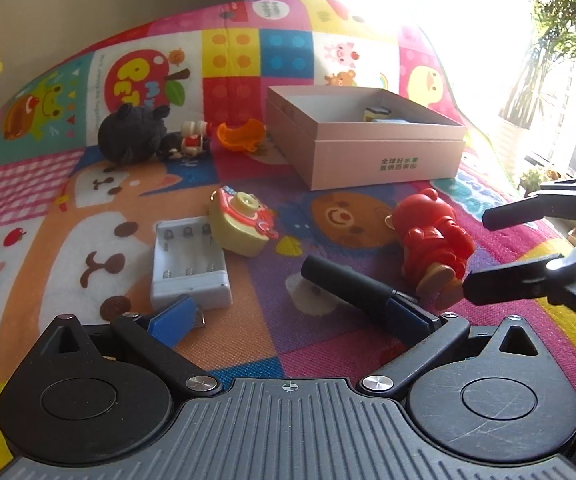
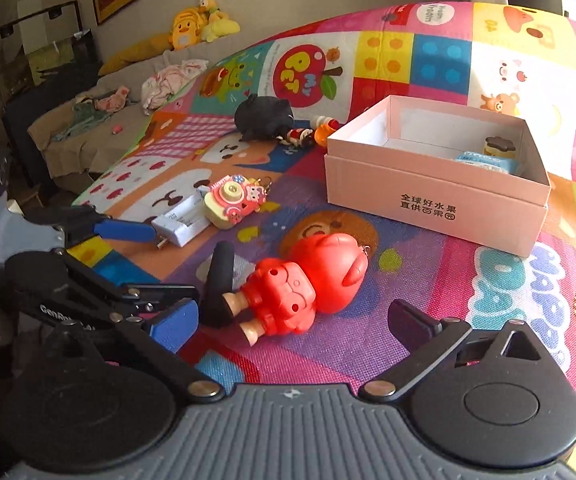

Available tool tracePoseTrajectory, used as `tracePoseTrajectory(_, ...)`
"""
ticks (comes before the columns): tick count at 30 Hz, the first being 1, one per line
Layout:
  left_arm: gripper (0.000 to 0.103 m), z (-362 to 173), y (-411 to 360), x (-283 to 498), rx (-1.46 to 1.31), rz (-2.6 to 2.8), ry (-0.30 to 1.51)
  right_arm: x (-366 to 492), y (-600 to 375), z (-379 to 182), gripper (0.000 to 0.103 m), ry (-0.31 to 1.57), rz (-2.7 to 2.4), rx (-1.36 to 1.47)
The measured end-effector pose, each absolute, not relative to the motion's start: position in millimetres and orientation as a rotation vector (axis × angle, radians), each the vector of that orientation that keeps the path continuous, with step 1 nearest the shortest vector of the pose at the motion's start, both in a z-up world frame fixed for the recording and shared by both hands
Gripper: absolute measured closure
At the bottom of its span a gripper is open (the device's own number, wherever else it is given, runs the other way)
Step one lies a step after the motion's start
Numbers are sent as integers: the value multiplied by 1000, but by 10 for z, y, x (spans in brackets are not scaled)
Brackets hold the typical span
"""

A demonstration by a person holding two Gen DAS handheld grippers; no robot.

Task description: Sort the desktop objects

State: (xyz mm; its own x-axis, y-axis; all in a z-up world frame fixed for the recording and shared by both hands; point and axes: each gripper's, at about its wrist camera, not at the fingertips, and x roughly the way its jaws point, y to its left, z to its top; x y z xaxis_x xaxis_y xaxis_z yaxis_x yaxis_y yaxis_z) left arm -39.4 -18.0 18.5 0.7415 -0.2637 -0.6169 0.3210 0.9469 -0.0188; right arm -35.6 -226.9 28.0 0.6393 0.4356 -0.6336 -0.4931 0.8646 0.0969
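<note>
A red bear figure [image 2: 308,280] lies on the colourful mat [image 2: 488,292], also in the left wrist view [image 1: 432,240]. My right gripper [image 2: 292,320] is open, its fingers on either side of the figure's legs; it shows in the left wrist view [image 1: 476,252] too. My left gripper [image 1: 288,304] is open and empty, its right finger [image 1: 352,280] near the figure, its left finger beside a white battery charger [image 1: 188,260]. A yellow toy camera [image 1: 244,220] lies behind the charger. A pink box [image 1: 364,136] holds a few small items.
A black plush toy [image 1: 132,132], a small red-white figure [image 1: 194,138] and an orange piece [image 1: 240,132] lie at the back left of the mat. A sofa with clothes and plush toys [image 2: 192,28] stands beyond the mat. A window is at the right.
</note>
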Motion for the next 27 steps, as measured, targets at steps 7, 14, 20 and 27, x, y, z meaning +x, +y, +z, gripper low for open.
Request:
tracePoseTrajectory(7,0,254,-195,-426,102,-328,649,-198,-2417,196,1,636,258,-169)
tracePoseTrajectory(14,0,182,-515,-388,156,-449,668,-65,-2889,86,0,738,177,46)
tracePoseTrajectory(20,0,110,-718,-395,265,-479,674,-83,-2885,36,0,747,182,49)
tracePoseTrajectory(27,0,119,-518,-326,278,-373,681,-63,-2775,29,0,770,167,-23)
